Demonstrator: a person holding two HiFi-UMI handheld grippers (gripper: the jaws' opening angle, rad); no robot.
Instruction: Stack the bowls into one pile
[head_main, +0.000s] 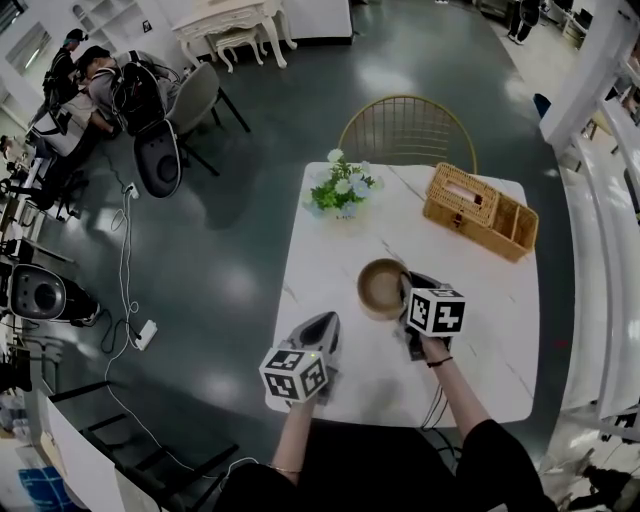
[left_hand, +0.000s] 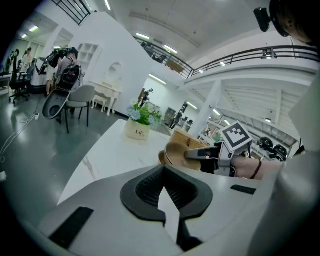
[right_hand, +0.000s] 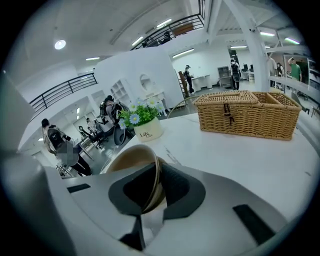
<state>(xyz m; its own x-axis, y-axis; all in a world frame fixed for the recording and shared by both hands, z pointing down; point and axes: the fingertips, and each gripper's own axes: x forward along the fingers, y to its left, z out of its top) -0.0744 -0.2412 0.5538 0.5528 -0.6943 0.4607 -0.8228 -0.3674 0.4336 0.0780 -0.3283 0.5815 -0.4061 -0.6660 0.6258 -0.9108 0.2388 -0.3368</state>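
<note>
White table (head_main: 478, 345) fills the centre-right of the head view. Right gripper (head_main: 406, 286), just right of frame centre, is clamped on the rim of a brown bowl (head_main: 378, 290); in its own view the bowl's edge sits pinched between the two jaws, with the bowl tilted to the left. Bowl lies mid-table, well short of the wicker basket (head_main: 480, 210) at upper right. In the left gripper view a second brown bowl (left_hand: 161, 158) peeks out just behind and below the held one; whether the two touch, cannot tell. Left gripper (head_main: 324, 323) sits at the lower centre, over the table's near left edge, jaws drawn together with only a thin sliver between them and nothing in it. Flower pot (head_main: 342, 192) stands at the table's far left corner, with a gold wire chair (head_main: 407, 128) beyond the far edge.
</note>
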